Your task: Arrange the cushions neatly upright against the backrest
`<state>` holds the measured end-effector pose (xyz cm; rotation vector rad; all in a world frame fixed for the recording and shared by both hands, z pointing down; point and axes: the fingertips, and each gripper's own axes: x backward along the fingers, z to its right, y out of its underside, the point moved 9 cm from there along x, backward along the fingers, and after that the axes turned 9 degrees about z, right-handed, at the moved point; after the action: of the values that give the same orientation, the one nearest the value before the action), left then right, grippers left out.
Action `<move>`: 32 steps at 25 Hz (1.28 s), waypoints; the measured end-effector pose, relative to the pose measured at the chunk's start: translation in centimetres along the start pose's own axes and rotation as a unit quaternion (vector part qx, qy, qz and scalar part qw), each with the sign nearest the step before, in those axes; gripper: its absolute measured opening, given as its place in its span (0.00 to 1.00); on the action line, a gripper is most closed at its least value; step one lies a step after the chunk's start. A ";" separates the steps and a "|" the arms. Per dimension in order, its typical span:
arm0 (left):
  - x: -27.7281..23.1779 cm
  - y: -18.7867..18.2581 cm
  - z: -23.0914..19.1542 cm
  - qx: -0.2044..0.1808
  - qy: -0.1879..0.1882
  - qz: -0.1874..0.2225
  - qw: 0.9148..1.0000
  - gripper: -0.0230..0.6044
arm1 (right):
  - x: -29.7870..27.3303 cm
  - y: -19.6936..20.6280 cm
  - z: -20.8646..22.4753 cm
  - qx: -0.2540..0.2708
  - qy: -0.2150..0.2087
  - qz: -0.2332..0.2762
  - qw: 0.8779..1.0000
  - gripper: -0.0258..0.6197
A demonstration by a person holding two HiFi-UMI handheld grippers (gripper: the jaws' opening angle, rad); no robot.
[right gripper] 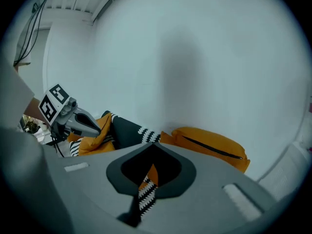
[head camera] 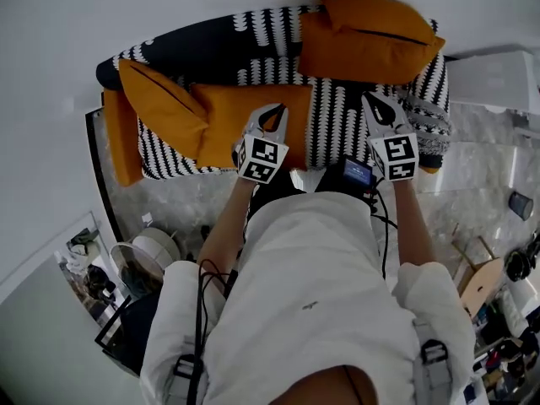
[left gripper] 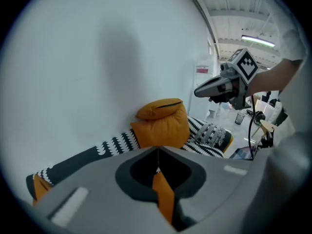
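Looks roughly half done.

Done, or nearly: upright cushion [head camera: 359, 57] at 1 o'clock in the head view, leaning on the backrest [head camera: 211, 45] of the sofa [head camera: 337, 129]. Needs a fix there, though: top cushion [head camera: 380, 15] lying across it rather than standing beside it.

Left to do at 10 o'clock: tilted cushion [head camera: 160, 104], slumped toward the sofa's end, not square to the backrest.

Left to do at 11 o'clock: flat cushion [head camera: 219, 125], lying on the seat and touching the tilted one.

Hovering over the flat cushion: left gripper [head camera: 276, 110], jaws clenched tip to tip. Orange visible through the slot behind the tips in the left gripper view, yet no pinched fold evident, so probably no hold.

Over bare striped seat between 1 and 2 o'clock, touching no cushion: right gripper [head camera: 373, 99], jaws likewise clenched, on nothing. Only stripes and a sliver of orange seen past them.

Also at 2 o'clock: patterned pillow [head camera: 426, 125] at the seat's end, near the right gripper, apparently not standing either.

Judged remaining: raise the flat cushion, straighten the tilted one, bring down the top one and stand it alongside.
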<state>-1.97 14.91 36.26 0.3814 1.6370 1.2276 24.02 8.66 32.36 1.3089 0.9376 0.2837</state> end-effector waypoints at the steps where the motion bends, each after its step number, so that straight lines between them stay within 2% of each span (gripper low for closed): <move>1: 1.1 0.5 -0.6 -0.007 0.005 0.003 1.000 0.05 | -0.1 -0.2 -1.3 -0.005 0.007 0.000 1.000 0.08; 5: 5.4 2.7 -3.5 -0.029 0.027 0.011 0.999 0.05 | -0.9 -1.2 -6.8 -0.018 0.028 0.003 0.999 0.08; 9: 9.4 4.8 -6.2 -0.035 0.033 0.010 0.999 0.05 | -1.8 -2.1 -11.8 -0.022 0.033 0.003 0.999 0.08; 14: 12.2 7.6 -9.0 -0.029 0.032 -0.005 0.999 0.05 | -3.4 -2.0 -15.6 -0.036 0.028 -0.003 0.999 0.08; 17: 12.9 9.6 -9.8 -0.013 0.034 -0.026 0.999 0.05 | -4.6 -0.6 -17.3 -0.047 0.016 -0.028 0.998 0.08; 24: 10.2 16.3 -9.9 0.051 0.016 -0.087 0.995 0.05 | -8.4 4.7 -18.4 -0.049 -0.011 -0.096 0.994 0.08; 28: 6.7 18.7 -10.3 0.074 -0.001 -0.100 0.992 0.05 | -10.9 7.9 -17.6 -0.055 -0.013 -0.127 0.990 0.08; 32: 3.8 21.9 -11.5 0.115 -0.017 -0.117 0.986 0.05 | -13.2 12.0 -17.3 -0.075 -0.019 -0.158 0.984 0.09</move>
<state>-19.94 21.07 52.54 0.3393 1.7449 0.8553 7.18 15.39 49.33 1.0074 1.0536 0.0797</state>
